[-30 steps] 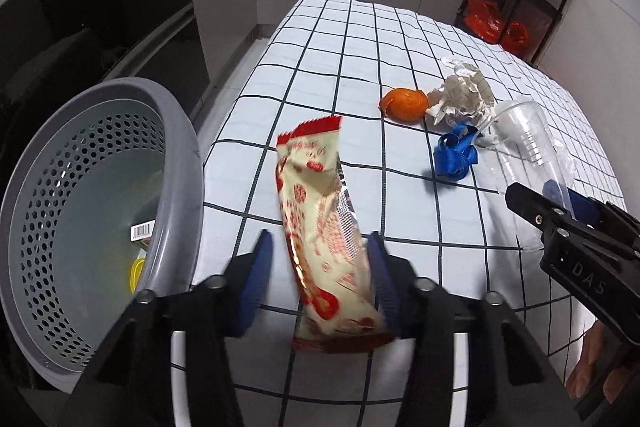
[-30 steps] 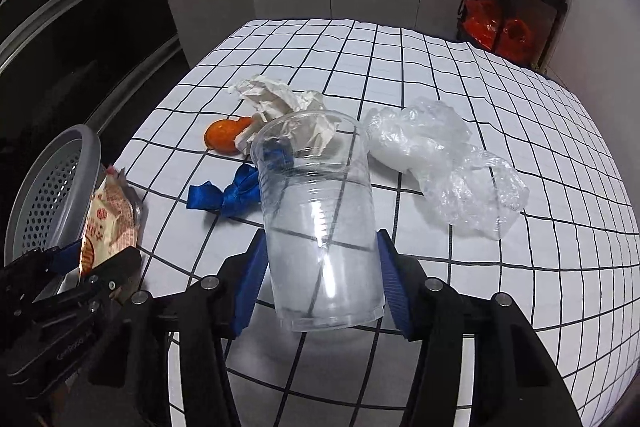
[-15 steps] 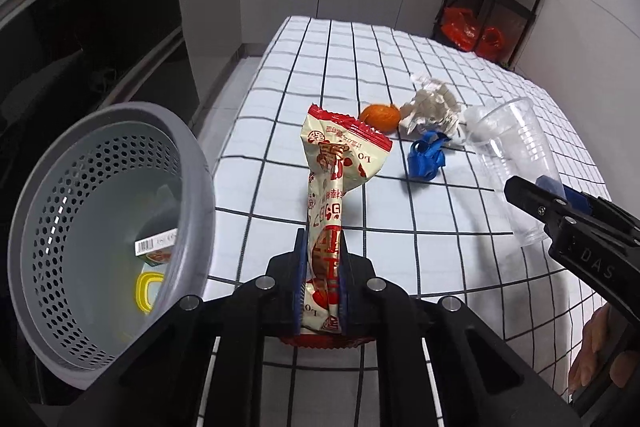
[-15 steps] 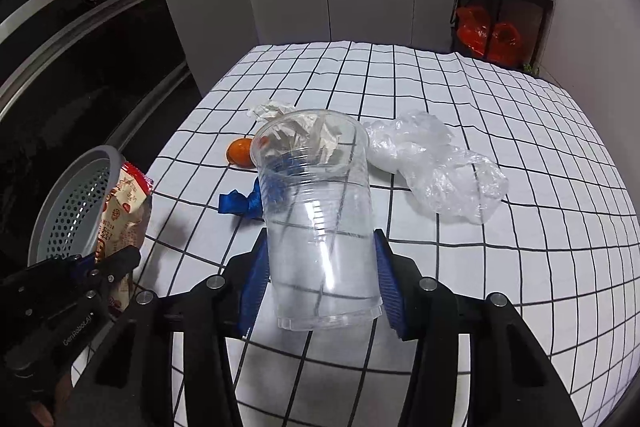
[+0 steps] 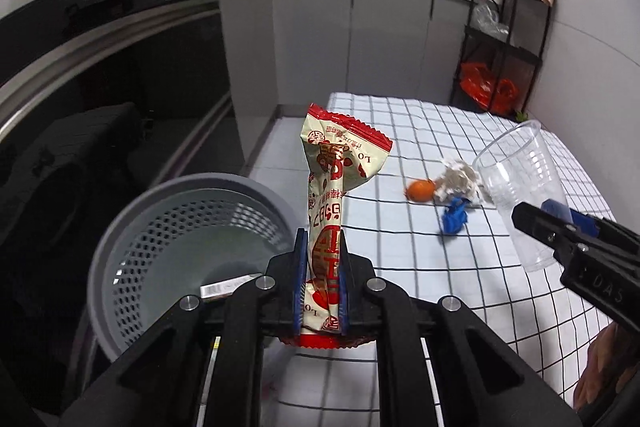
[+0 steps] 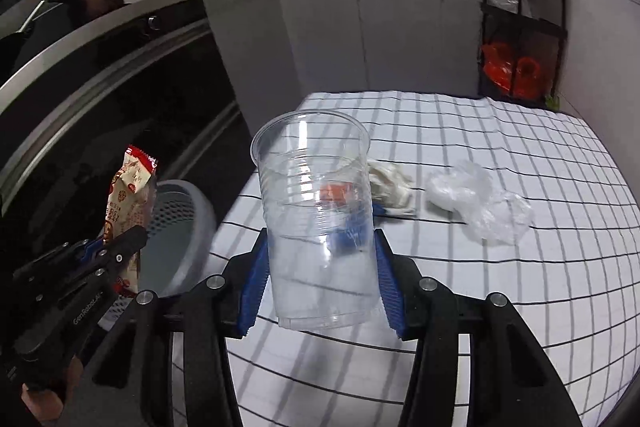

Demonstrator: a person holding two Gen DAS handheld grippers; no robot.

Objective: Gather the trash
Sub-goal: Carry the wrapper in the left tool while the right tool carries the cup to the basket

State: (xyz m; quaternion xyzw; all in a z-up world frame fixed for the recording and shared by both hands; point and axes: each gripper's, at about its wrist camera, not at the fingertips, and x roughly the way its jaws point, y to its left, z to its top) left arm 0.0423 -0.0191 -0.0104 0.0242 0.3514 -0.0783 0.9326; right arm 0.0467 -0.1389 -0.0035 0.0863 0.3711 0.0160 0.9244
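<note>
Lifting off the table [image 5: 460, 291], both loads are airborne now: the left gripper [image 5: 322, 287], open a second ago, pinches the snack wrapper [image 5: 332, 187] beside the bin [image 5: 120, 239]; the right gripper [image 6: 320, 291] clamps the plastic cup [image 6: 316, 211], ready for dumping.

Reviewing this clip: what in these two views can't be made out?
- Bin contents: left wrist view, the left claw covers all but a barcoded label; right wrist view, the wrapper blocks it.
- Orange and blue scrap: right wrist view, smeared through the cup in the right claw.
- Wrapper print: too small.
</note>
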